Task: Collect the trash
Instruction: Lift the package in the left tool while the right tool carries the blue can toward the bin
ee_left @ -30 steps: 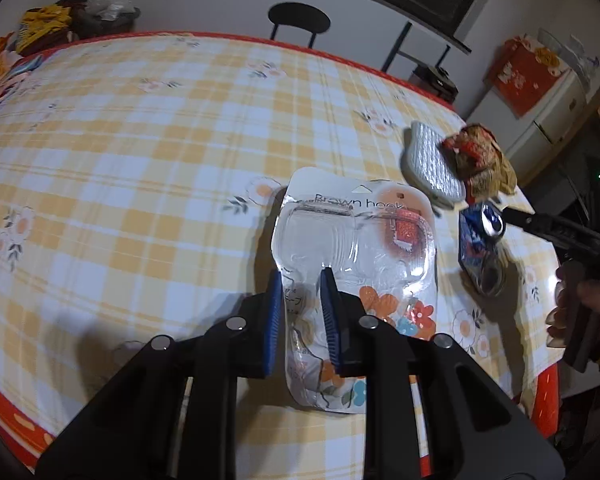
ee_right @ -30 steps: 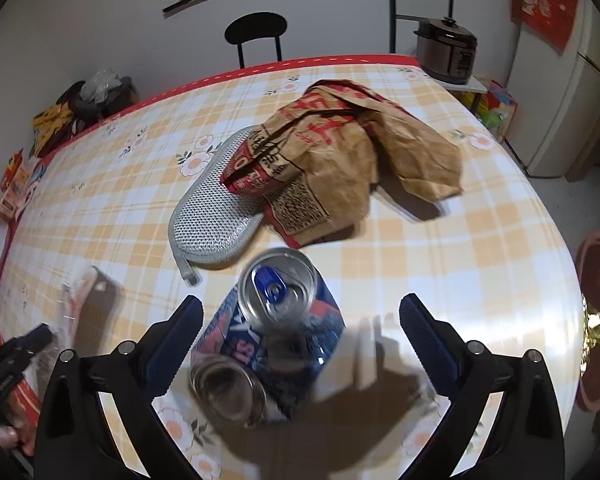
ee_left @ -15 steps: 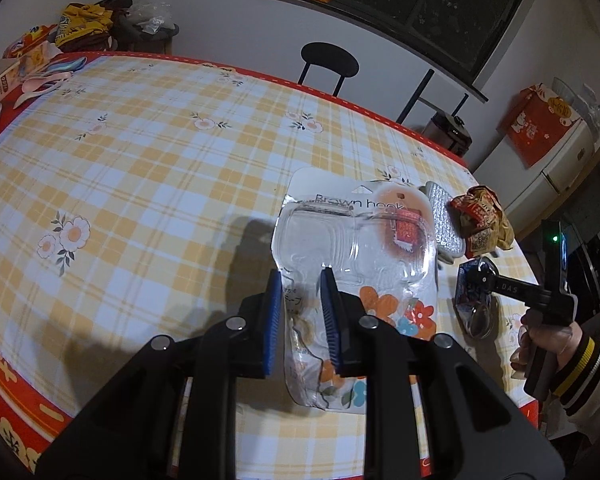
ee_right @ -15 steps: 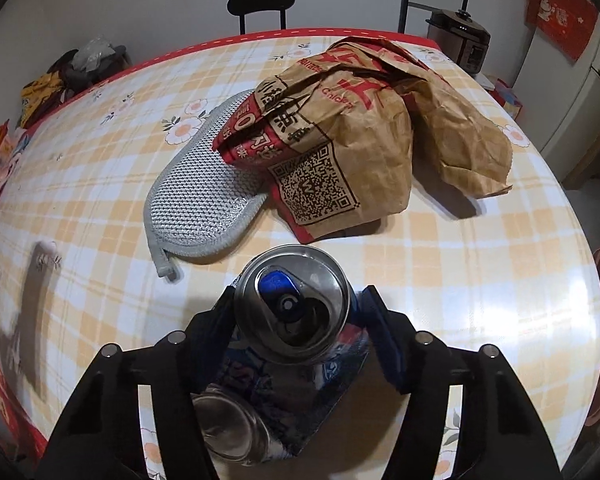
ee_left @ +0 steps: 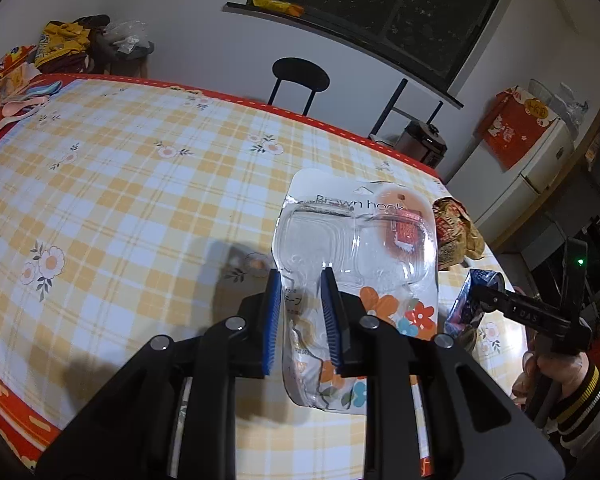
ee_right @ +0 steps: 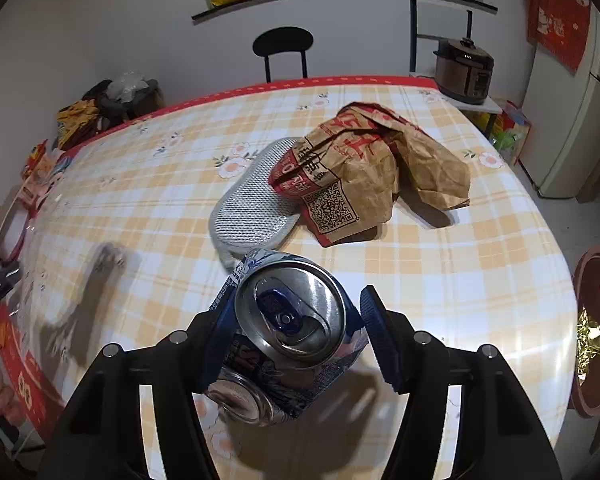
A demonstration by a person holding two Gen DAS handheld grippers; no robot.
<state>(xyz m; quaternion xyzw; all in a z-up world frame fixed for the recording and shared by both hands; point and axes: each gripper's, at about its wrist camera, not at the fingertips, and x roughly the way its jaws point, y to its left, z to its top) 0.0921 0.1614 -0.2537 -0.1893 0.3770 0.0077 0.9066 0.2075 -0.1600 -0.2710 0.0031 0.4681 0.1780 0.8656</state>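
My left gripper [ee_left: 300, 304] is shut on the lower edge of a clear plastic blister pack [ee_left: 360, 248] with a flowered card, held above the checked table [ee_left: 120, 200]. My right gripper [ee_right: 296, 336] is shut on a crushed blue drink can [ee_right: 288, 340], lifted off the table; it also shows at the right of the left wrist view [ee_left: 476, 300]. A crumpled brown paper bag [ee_right: 376, 176] lies on the table beyond the can, resting partly on a grey mesh pad [ee_right: 252, 208].
A black chair [ee_right: 284, 48] stands behind the table. A cooker [ee_right: 464, 72] sits on a stand at the back right, beside a white fridge [ee_right: 580, 120]. Bags and snack packs [ee_left: 60, 48] pile at the far left. A brown bin [ee_right: 596, 340] stands on the floor at right.
My right gripper closed on the can and lifted it off the table. My left gripper rose and tilted up with the blister pack still in it.
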